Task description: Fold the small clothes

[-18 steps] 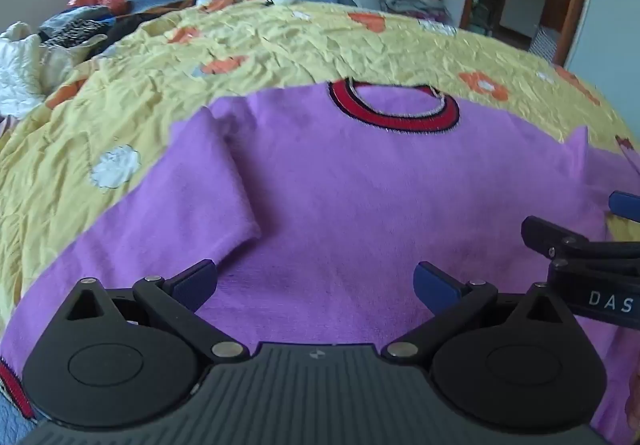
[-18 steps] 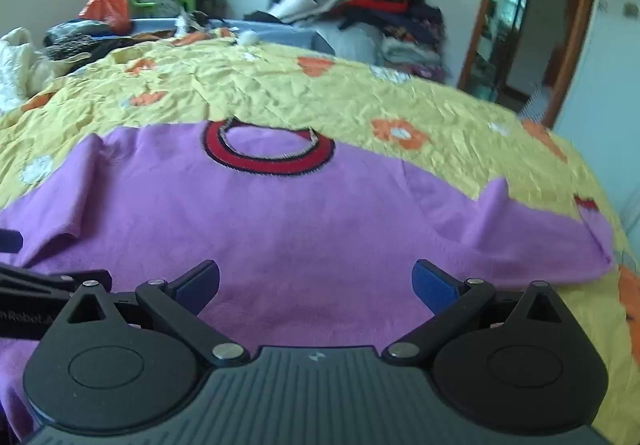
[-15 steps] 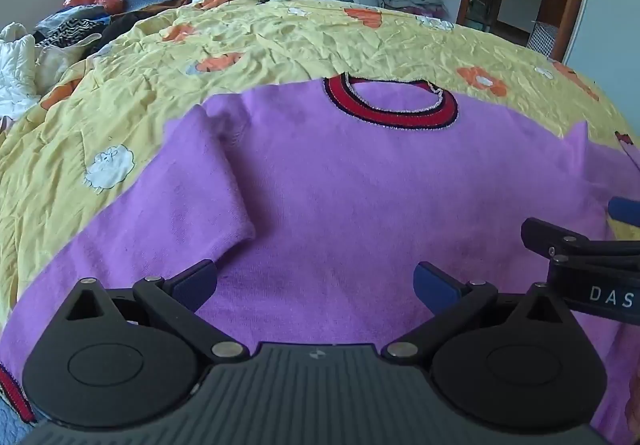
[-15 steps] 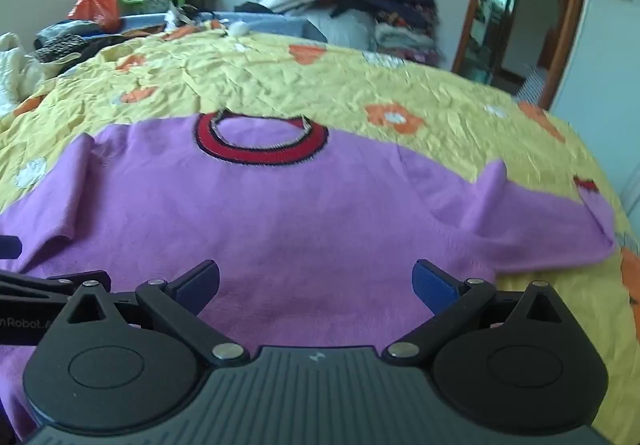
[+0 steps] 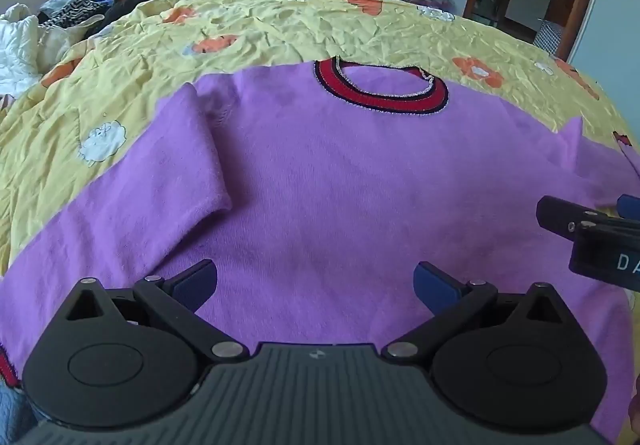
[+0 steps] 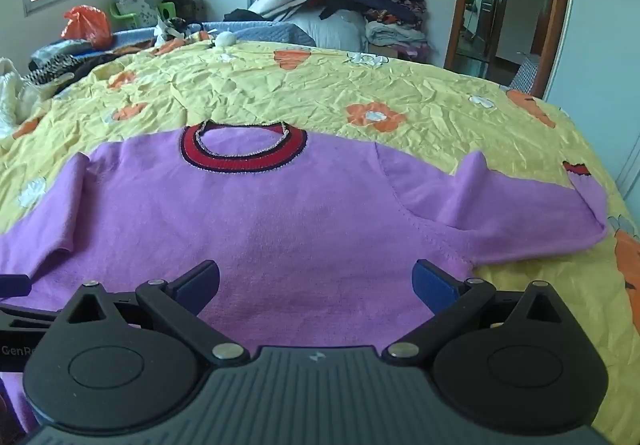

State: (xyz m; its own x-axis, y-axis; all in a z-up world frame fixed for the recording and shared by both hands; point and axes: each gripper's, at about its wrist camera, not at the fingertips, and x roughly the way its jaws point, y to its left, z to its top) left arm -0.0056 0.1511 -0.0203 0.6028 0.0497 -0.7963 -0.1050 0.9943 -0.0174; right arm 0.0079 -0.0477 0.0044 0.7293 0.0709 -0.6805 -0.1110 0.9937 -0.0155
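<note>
Left wrist view first: the left gripper is spread wide with nothing between its blue pads, hanging just over the lower body of the purple sweater. Same deal on the other side, the right gripper is also released and empty, parked over the hem area a bit further right. You can see its black arm poking in at the right edge of the left view, so the two tools sit side by side and pretty close. The sweater lies flat, front up, on the yellow flowered bedspread, with the red collar pointing away from both tools, so its long axis runs straight ahead from the hem to the neck. The left sleeve angles out toward the near left and is clearly the left gripper's job; the right sleeve sticks out sideways to the right, nearer the right gripper. My guess is a sleeve fold-in comes next, each tool taking its own side. No fold looks done yet.
</note>
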